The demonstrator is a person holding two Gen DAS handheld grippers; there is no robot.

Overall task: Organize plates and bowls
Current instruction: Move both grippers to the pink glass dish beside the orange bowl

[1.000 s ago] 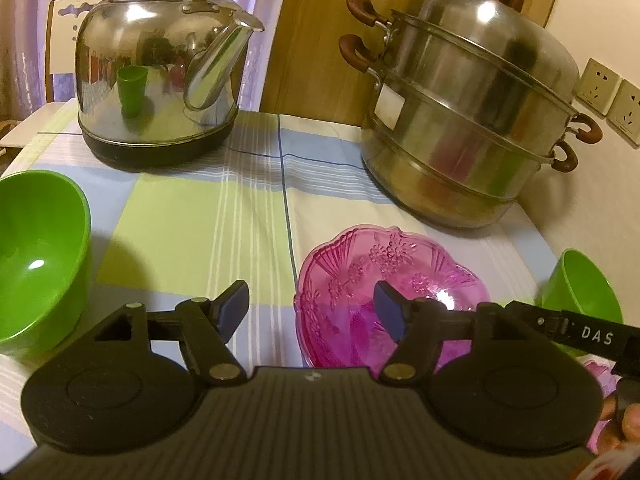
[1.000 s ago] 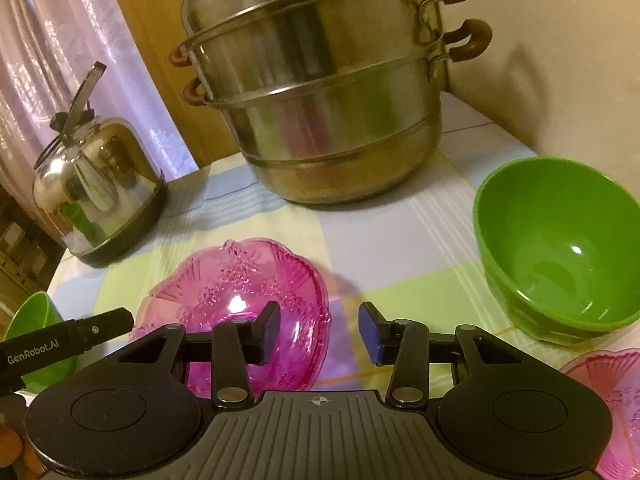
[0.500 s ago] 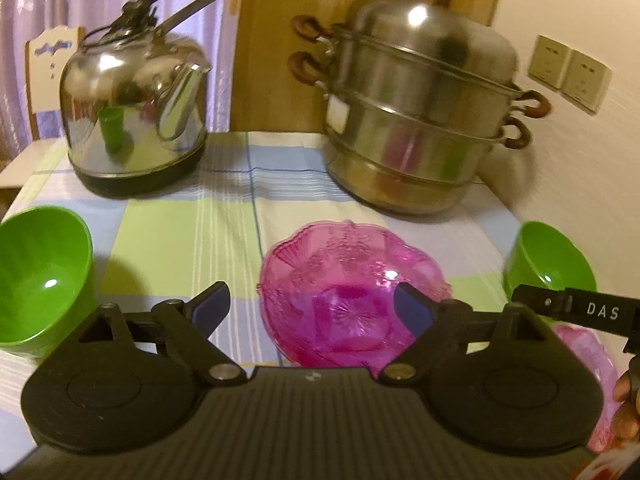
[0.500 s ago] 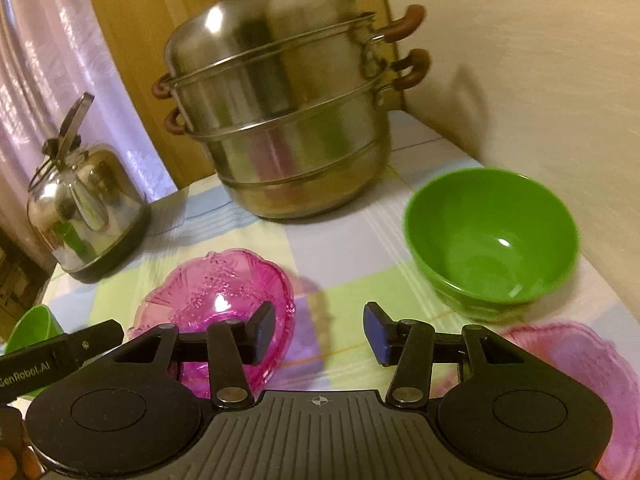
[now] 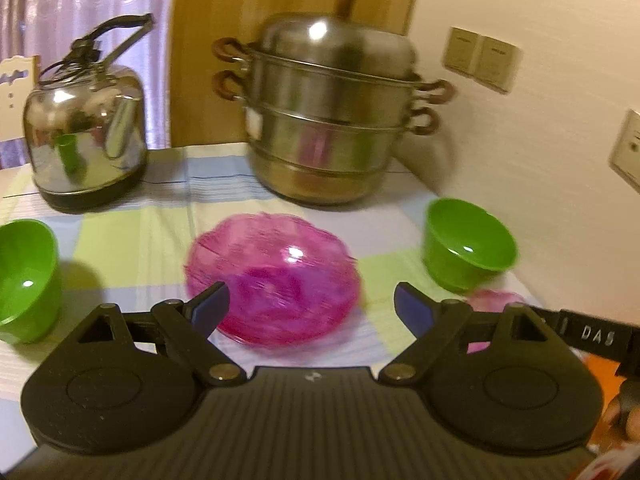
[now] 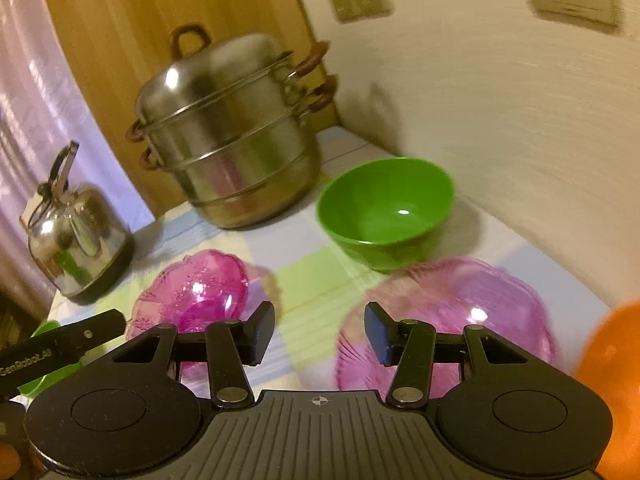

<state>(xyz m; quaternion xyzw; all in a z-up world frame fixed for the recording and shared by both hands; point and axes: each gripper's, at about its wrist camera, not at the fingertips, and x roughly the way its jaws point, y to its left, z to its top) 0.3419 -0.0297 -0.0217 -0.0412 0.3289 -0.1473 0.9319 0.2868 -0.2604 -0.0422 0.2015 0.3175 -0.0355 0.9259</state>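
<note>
Hovering grippers, both with jaws apart and empty.
Translucent pink plate [image 5: 276, 280] sits mid-counter; glossy green bowl [image 6: 386, 212] sits far right.

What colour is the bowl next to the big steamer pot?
Green bowl, clearest in the right wrist view, beside the steamer pot.

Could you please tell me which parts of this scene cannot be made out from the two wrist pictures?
- Orange object: right wrist view, cut off by the right edge.
- Second pink dish: left wrist view, mostly hidden behind the left gripper.
- Left green bowl: left wrist view, cropped by the edge.
- Centre pink dish: pattern lost to motion blur.
</note>
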